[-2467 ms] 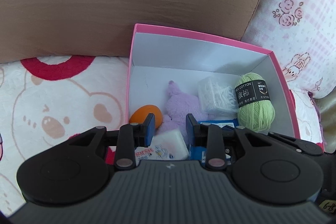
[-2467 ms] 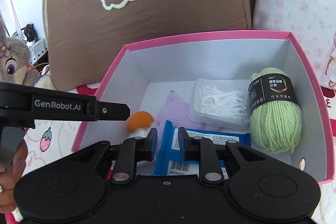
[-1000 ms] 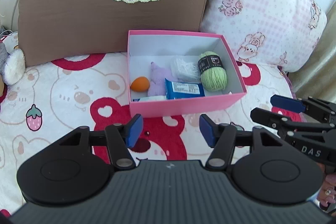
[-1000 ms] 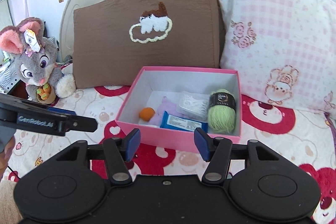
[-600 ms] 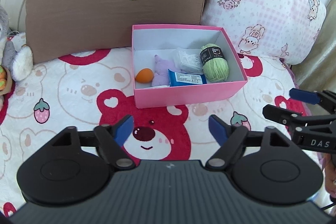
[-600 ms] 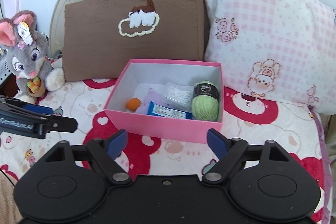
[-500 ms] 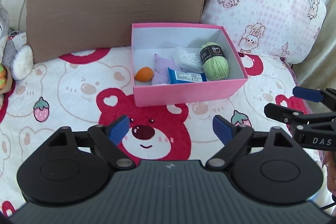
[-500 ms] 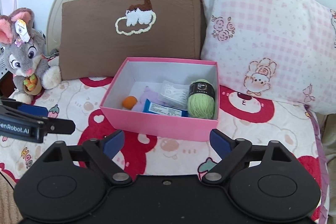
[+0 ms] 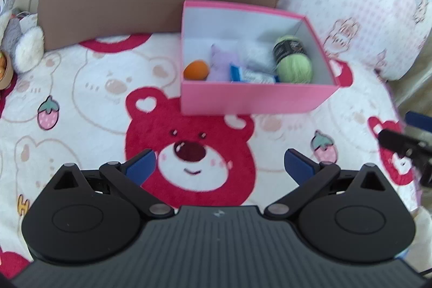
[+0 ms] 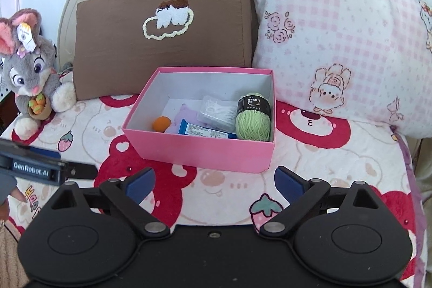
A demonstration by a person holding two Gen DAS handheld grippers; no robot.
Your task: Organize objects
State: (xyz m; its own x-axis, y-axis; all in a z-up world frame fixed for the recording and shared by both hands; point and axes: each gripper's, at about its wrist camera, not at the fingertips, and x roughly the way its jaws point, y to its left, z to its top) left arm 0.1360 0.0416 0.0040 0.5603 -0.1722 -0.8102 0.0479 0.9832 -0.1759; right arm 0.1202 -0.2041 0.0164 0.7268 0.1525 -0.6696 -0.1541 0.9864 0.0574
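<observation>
A pink box [image 10: 205, 150] [image 9: 253, 101] stands on the bear-print blanket in front of the pillows. Inside it lie an orange egg-shaped sponge [image 10: 161, 123] [image 9: 196, 69], a purple plush [image 10: 185, 114] [image 9: 221, 64], a blue packet [image 10: 205, 132] [image 9: 252, 76], a clear box of white picks [image 10: 217, 112] and a green yarn ball [image 10: 252, 120] [image 9: 294, 64]. My left gripper [image 9: 218, 166] is open and empty, held back from the box above the blanket. My right gripper [image 10: 213, 184] is open and empty, also back from the box.
A brown pillow [image 10: 162, 29] and a pink checked pillow [image 10: 337, 45] lean against the headboard behind the box. A grey rabbit plush [image 10: 29, 72] sits at the far left. The other gripper shows at the left edge in the right wrist view [image 10: 40, 169] and at the right edge in the left wrist view [image 9: 407, 145].
Both grippers have pulled back out of the box and away from it, and their jaws have opened wide. The box's contents stay in place.
</observation>
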